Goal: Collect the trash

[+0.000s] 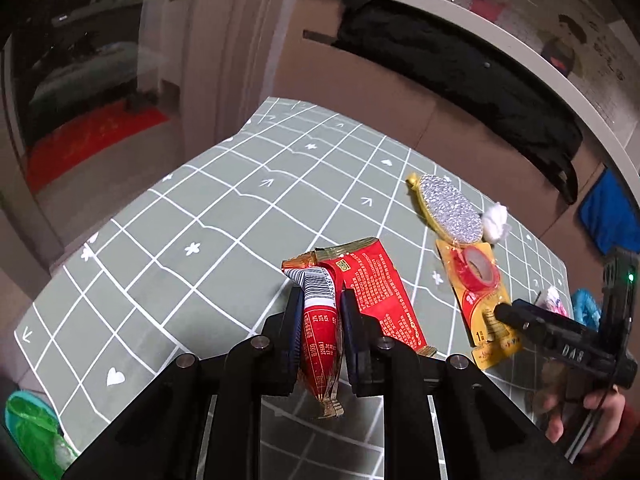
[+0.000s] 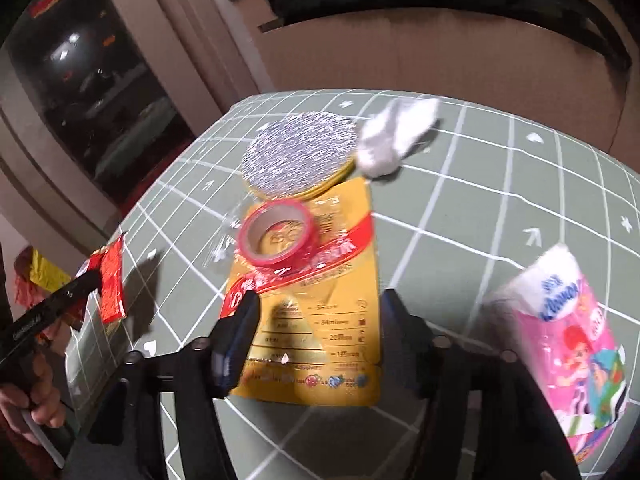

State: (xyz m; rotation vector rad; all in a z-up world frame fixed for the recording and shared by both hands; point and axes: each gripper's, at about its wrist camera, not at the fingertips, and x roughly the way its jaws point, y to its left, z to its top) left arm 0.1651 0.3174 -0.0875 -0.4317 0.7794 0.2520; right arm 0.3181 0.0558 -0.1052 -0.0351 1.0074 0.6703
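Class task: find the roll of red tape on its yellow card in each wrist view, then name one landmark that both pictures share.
Left wrist view: red tape lies right of centre, below the silver glitter disc.
Right wrist view: red tape sits centre, just below the disc.
Shared landmark: the white crumpled tissue beside the disc.

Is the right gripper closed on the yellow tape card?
No: the right gripper stands open, its fingers either side of the yellow tape card.

Black two-finger left gripper (image 1: 320, 304) showing dark blue ribbed pads (image 1: 295, 320), silver screws, right gripper (image 2: 316, 320) matching, dark red sleeve (image 1: 624, 428) showing.
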